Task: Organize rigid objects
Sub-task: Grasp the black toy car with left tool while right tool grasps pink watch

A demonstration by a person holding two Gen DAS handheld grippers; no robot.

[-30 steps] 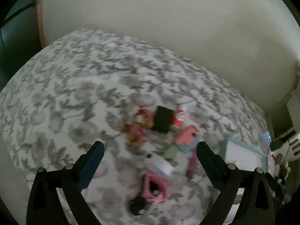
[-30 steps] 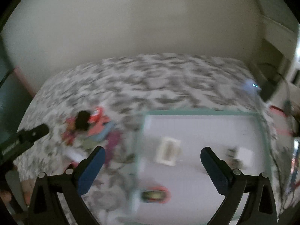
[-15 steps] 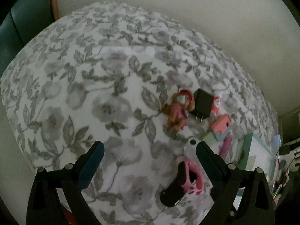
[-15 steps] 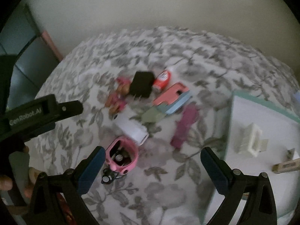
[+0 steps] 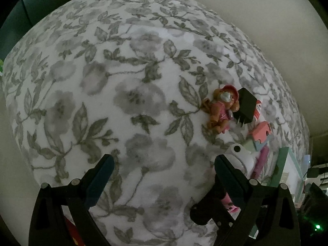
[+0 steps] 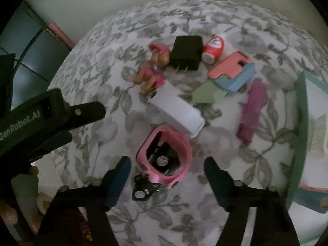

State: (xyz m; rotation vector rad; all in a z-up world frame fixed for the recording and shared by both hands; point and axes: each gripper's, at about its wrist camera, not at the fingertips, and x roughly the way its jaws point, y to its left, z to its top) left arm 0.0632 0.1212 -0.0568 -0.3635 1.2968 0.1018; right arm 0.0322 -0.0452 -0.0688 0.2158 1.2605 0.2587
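Observation:
An upturned pink toy car (image 6: 164, 155) with black wheels lies on the grey floral cloth (image 6: 127, 47). My right gripper (image 6: 167, 164) hangs over it with the car between its blue pads. The jaws are closing, and a gap shows on both sides. My left gripper (image 5: 162, 164) stands open above bare cloth, left of the pile; its black body (image 6: 61, 112) also shows in the right wrist view. Behind the car lie a white oblong device (image 6: 176, 110), a pink-dressed dog figure (image 6: 153, 69), a black plug (image 6: 186, 52) and a red bottle (image 6: 213, 48).
Pink, blue and green flat pieces (image 6: 229, 71) and a magenta clip (image 6: 252, 110) lie right of the pile. A white tray with a teal rim (image 6: 299, 123) stands at the far right. A pale wall rises behind. A person's hand (image 6: 8, 215) shows at the lower left.
My right gripper swung left from above the tray to the pink car, came down and narrowed its jaws. My left gripper moved left and lower, so the pile now sits at its right.

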